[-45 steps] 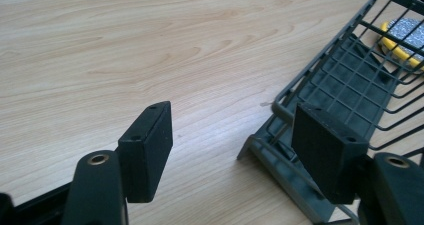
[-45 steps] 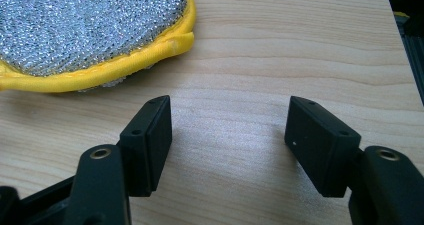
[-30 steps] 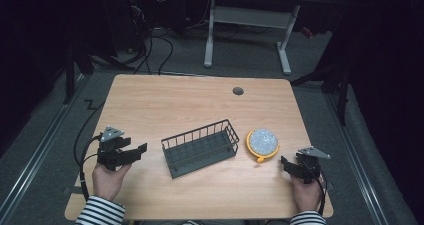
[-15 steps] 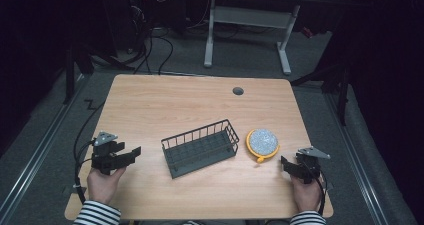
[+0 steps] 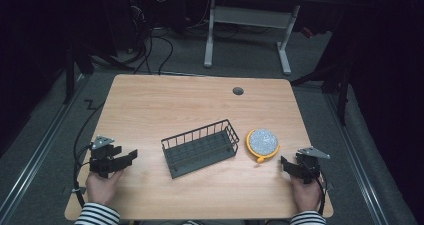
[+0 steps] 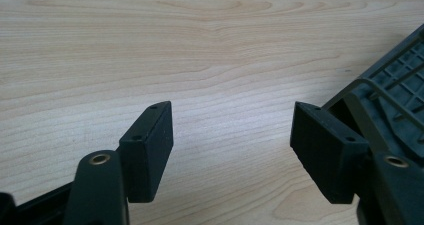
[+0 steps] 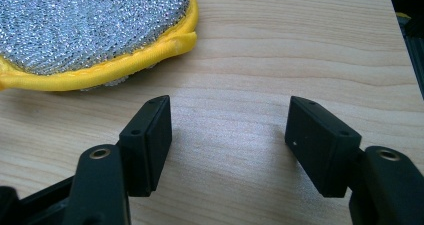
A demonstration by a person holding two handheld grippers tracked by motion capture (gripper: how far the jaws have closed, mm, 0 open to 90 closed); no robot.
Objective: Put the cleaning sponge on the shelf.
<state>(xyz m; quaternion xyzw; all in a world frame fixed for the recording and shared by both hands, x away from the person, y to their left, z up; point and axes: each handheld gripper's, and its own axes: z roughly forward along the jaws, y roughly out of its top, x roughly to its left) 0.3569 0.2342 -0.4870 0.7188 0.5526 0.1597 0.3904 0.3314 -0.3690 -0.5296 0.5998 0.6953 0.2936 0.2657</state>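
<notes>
A dark wire basket (image 5: 201, 147) lies near the middle of the wooden table (image 5: 165, 105); its corner (image 6: 395, 80) enters the left gripper view at the right. To its right rests a round silver scouring pad with a yellow rim (image 5: 262, 142), seen close up in the right gripper view (image 7: 90, 30). My left gripper (image 5: 131, 157) sits low at the front left, open, nothing between its jaws (image 6: 230, 150). My right gripper (image 5: 285, 164) rests at the front right, open and empty (image 7: 227, 145), just short of the pad.
A round cable hole (image 5: 238, 91) sits near the table's far edge. Bare wood spans the far half of the table. Beyond it stand a white desk frame (image 5: 247, 30) and floor cables (image 5: 155, 40).
My left gripper has drifted slightly toward the front left and lower. The right gripper, basket and pad have stayed put.
</notes>
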